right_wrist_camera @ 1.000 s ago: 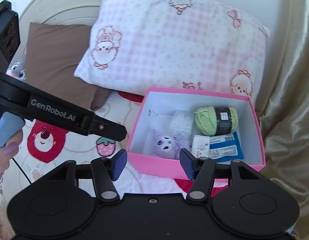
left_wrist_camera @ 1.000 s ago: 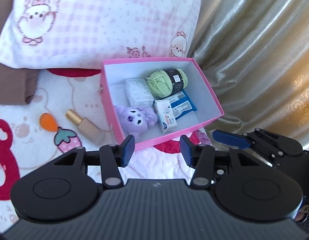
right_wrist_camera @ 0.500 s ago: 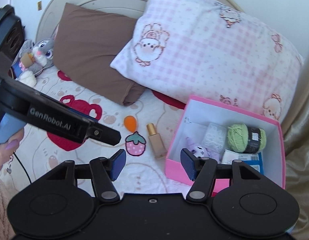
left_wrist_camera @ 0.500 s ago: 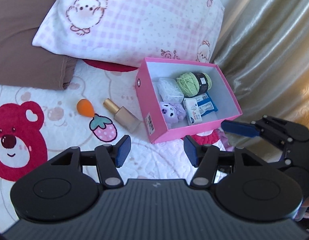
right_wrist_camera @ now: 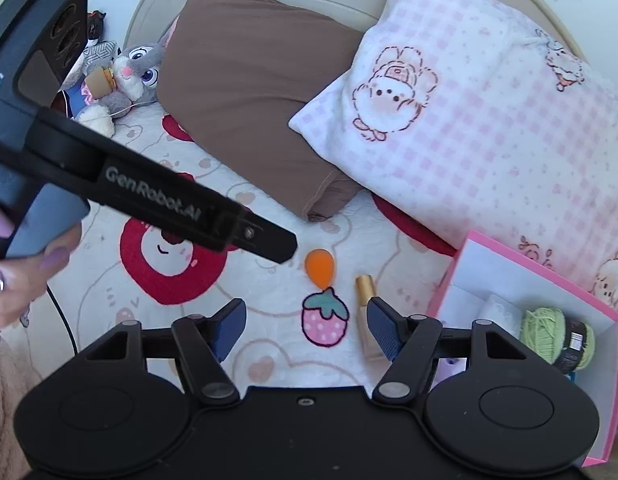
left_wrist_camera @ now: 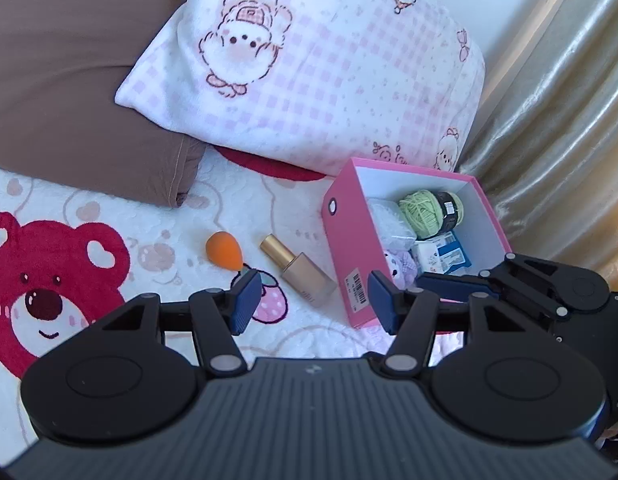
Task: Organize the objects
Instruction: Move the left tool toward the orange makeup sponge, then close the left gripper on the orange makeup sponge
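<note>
Left wrist view: left gripper (left_wrist_camera: 311, 300) hangs above the bedspread (left_wrist_camera: 237, 208), fingers spread, nothing between them. Orange sponge (left_wrist_camera: 224, 250) and gold-capped bottle (left_wrist_camera: 299, 271) lie side by side on the spread, just left of the pink box (left_wrist_camera: 345, 248). Box holds green yarn (left_wrist_camera: 423, 214), a purple plush (left_wrist_camera: 401, 262) and a blue-white packet (left_wrist_camera: 445, 254). Right gripper's finger reaches in over the box's near edge.

Right wrist view: right gripper (right_wrist_camera: 305, 326) empty, fingers wide apart, over a strawberry print (right_wrist_camera: 323, 322). Sponge (right_wrist_camera: 319, 266) sits beyond it; bottle (right_wrist_camera: 365, 292) partly behind the right finger. Brown pillow (right_wrist_camera: 261, 92) and checked pillow (right_wrist_camera: 489, 120) lie behind.
</note>
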The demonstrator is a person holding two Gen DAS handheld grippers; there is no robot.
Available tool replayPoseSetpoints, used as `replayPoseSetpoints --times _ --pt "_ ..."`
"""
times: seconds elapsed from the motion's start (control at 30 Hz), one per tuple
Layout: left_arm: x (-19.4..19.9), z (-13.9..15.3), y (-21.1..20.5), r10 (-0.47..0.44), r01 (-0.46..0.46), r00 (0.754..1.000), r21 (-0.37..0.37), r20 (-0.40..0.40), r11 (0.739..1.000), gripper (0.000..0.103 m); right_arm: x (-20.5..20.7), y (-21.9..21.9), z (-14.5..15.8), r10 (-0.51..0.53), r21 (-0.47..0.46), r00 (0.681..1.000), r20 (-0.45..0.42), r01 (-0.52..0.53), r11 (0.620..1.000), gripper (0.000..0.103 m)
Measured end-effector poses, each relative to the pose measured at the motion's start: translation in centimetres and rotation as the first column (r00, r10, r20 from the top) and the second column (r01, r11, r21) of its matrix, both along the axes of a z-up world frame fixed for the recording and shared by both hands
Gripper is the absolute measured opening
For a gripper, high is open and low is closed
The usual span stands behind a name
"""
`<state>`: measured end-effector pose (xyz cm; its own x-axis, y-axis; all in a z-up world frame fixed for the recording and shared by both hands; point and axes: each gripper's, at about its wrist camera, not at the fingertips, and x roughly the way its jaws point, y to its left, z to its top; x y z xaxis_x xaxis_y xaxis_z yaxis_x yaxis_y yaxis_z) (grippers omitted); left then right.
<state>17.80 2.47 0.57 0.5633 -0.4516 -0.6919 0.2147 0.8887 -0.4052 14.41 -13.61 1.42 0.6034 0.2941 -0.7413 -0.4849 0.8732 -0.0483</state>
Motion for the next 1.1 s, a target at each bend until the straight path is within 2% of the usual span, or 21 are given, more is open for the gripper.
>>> replayPoseSetpoints --times 0.07,0.17,0.3,0.37,0.43,0.63,0.77,0.87,0.93,1.1 --pt "0.5 -0.6 0.2 0.003 -0.003 1.0 0.001 -0.009 1.0 0.058 0.6 0.9 -0.4 0.014 0.002 1.0 -0.001 -0.014 1.0 0.079" --pt "1.2 -1.9 0.8 0.008 -0.008 1.0 -0.019 -0.015 1.0 0.058 1.3 2.3 -1.5 0.032 -0.016 0.999 0.017 -0.032 0.999 0.08" --pt "2.6 -4.8 2.1 0.035 -0.039 0.999 -0.09 -0.04 0.995 0.06 3.1 3.2 -4.1 0.03 -0.009 1.0 0.009 -0.03 1.0 0.081" --pt "3.4 -6.2 2.7 0.044 -0.05 0.998 -0.118 -0.05 0.992 0.06 4.2 3.1 -5.4 0.003 0.031 1.0 -0.021 -0.002 1.0 0.081" --pt "3.8 -7.2 3.1 0.064 -0.068 0.997 -0.107 -0.042 0.992 0.06 5.4 2.9 -6.9 -0.044 0.079 0.997 -0.07 0.049 0.996 0.081" --pt "5.2 -10.2 4.2 0.068 -0.074 0.997 -0.14 -0.046 0.987 0.061 7.4 3.4 -11.3 -0.086 0.088 0.992 -0.094 0.095 0.992 0.081" --pt "6.4 -12.6 4.2 0.078 -0.083 0.996 -0.131 -0.043 0.988 0.06 8.6 3.6 -13.6 -0.117 0.089 0.992 -0.05 0.121 0.989 0.081" --pt "6.9 -14.1 4.0 0.09 -0.095 0.994 -0.096 -0.057 0.991 0.06 9.8 3.7 -14.8 -0.15 0.079 0.988 -0.017 0.151 0.985 0.08" --pt "7.4 -15.1 4.0 0.09 -0.098 0.993 -0.111 -0.073 0.989 0.06 10.4 3.8 -15.5 -0.159 0.07 0.987 -0.001 0.158 0.985 0.078" --pt "8.7 -16.9 3.7 0.107 -0.113 0.993 -0.117 -0.058 0.987 0.059 11.6 4.0 -16.7 -0.147 0.045 0.989 0.033 0.145 0.988 0.074"
